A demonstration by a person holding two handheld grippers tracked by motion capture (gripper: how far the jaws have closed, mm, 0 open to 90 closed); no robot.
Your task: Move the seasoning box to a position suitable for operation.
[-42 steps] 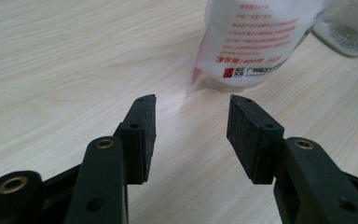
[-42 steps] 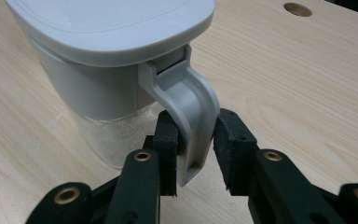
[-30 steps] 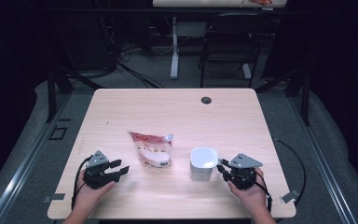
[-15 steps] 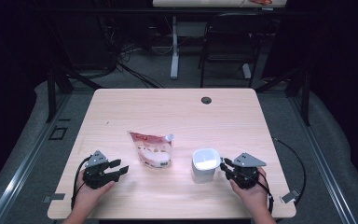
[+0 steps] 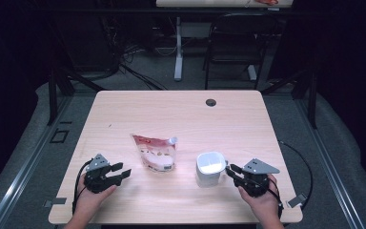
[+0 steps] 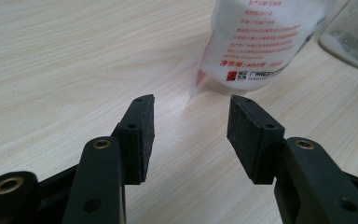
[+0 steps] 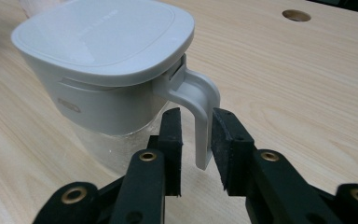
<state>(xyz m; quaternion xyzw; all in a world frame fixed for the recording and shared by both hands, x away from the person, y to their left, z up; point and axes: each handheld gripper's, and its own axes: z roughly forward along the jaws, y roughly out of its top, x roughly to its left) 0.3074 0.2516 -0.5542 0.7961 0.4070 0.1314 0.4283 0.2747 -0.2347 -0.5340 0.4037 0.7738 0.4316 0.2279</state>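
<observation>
A white lidded jug (image 5: 210, 168) with a clear lower body stands at the front right of the wooden table (image 5: 181, 114). My right gripper (image 5: 230, 169) lies level at the jug's right. In the right gripper view its jaws have just been closing, and the right gripper (image 7: 196, 126) now pinches the jug's handle (image 7: 205, 100) below the lid (image 7: 98, 37). A red and white spouted pouch (image 5: 155, 152) lies flat left of the jug. My left gripper (image 5: 122, 171) rests open near the front left. In its own view the left gripper (image 6: 191, 121) points at the pouch's bottom edge (image 6: 256, 42), a short way off.
A round cable hole (image 5: 211, 102) sits in the table's far right part. The jug's clear base (image 6: 349, 37) is beyond the pouch in the left gripper view. A chair (image 5: 233, 43) and a desk leg (image 5: 177, 47) stand behind the table. A cable (image 5: 300, 157) loops off the right edge.
The right gripper's jaws have narrowed onto the jug's handle, and the jug has shifted slightly. The left gripper and the pouch have stayed where they were.
</observation>
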